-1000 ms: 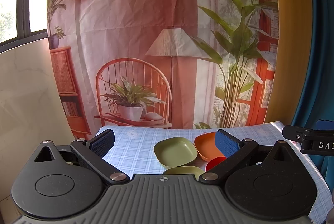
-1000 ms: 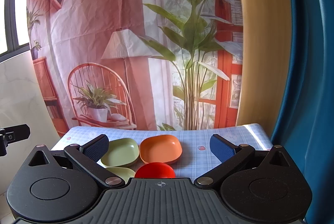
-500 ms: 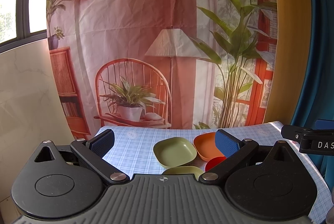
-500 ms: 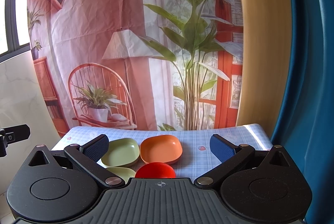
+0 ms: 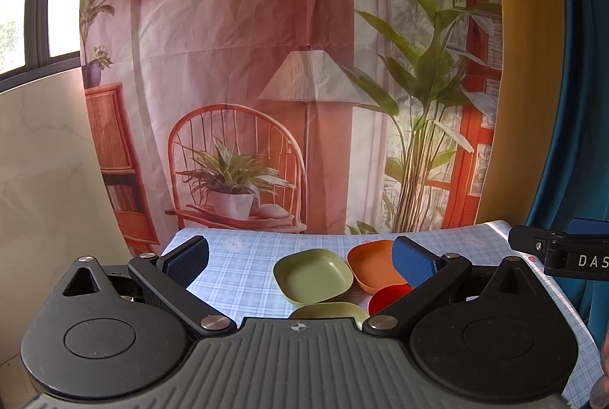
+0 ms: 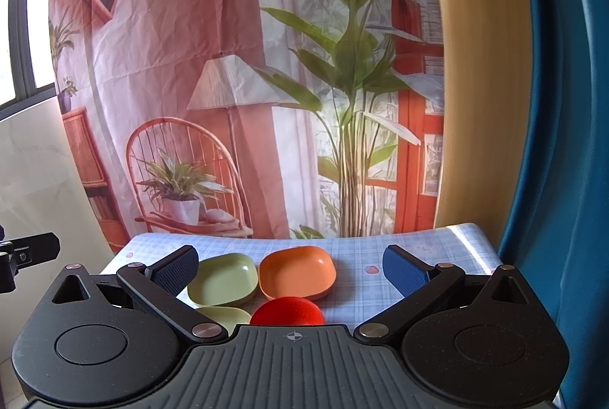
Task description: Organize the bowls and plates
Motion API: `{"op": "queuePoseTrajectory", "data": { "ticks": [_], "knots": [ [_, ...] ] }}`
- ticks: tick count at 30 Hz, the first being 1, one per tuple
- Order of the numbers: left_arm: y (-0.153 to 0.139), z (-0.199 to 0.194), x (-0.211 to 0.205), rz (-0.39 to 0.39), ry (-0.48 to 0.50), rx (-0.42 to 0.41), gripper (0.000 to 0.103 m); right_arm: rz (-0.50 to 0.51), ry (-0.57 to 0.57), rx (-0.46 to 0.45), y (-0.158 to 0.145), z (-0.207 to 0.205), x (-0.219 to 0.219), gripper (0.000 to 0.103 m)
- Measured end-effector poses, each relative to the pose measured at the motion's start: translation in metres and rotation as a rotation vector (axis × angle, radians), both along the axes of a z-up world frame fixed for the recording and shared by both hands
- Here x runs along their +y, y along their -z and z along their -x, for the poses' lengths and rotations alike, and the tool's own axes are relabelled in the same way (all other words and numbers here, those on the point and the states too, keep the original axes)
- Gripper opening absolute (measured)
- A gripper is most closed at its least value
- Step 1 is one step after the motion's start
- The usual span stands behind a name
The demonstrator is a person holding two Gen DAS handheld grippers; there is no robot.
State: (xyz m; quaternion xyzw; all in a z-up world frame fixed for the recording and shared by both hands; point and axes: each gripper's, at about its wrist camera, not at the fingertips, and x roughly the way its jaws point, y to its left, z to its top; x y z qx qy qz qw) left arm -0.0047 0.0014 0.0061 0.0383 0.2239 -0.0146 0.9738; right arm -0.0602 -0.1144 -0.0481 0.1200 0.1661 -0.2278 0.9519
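Note:
On the blue checked tablecloth (image 5: 236,275) lie a green square bowl (image 5: 312,275), an orange square bowl (image 5: 371,266), a red round dish (image 5: 386,298) and a second green dish (image 5: 329,312), close together. My left gripper (image 5: 300,260) is open and empty, held above the table's near side, short of the dishes. My right gripper (image 6: 291,266) is open and empty too. In its view the green bowl (image 6: 222,277), orange bowl (image 6: 297,273), red dish (image 6: 287,310) and second green dish (image 6: 224,317) lie just ahead between the fingers.
A printed backdrop (image 5: 304,66) hangs behind the table's far edge. A blue curtain (image 6: 563,142) hangs at the right and a marble wall (image 5: 42,161) stands at the left. The right gripper's tip (image 5: 559,249) shows at the left view's right edge.

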Motion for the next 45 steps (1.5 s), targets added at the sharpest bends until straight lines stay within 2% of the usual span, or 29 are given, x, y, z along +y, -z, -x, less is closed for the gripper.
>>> {"op": "queuePoseTrajectory", "data": {
  "ticks": [8,17,20,25,29,32,37,45],
  "knots": [
    [0.003,-0.003,0.001,0.0,-0.006,0.004,0.103,-0.006,0.013,0.004,0.002,0.0,-0.004,0.103],
    [0.016,-0.006,-0.001,-0.027,-0.016,-0.026,0.103,-0.013,0.013,-0.047,0.012,-0.001,-0.009,0.103],
    [0.024,-0.009,0.001,-0.036,-0.026,-0.028,0.103,-0.059,0.029,-0.065,0.022,-0.002,-0.017,0.103],
    [0.045,-0.017,0.004,-0.064,-0.045,-0.009,0.103,-0.029,0.044,-0.1,0.044,-0.004,-0.018,0.103],
    [0.06,-0.024,0.01,-0.036,-0.062,0.007,0.103,-0.068,0.043,-0.148,0.061,-0.005,-0.023,0.103],
    [0.071,-0.027,0.014,-0.025,-0.075,0.017,0.103,-0.077,0.039,-0.125,0.071,-0.012,-0.023,0.103],
    [0.089,-0.032,0.015,-0.058,-0.077,0.034,0.102,-0.079,0.015,-0.063,0.089,-0.023,-0.016,0.103],
    [0.119,-0.037,0.035,-0.016,-0.084,0.09,0.102,-0.094,-0.013,0.03,0.124,-0.035,-0.001,0.103]
  ]
}}
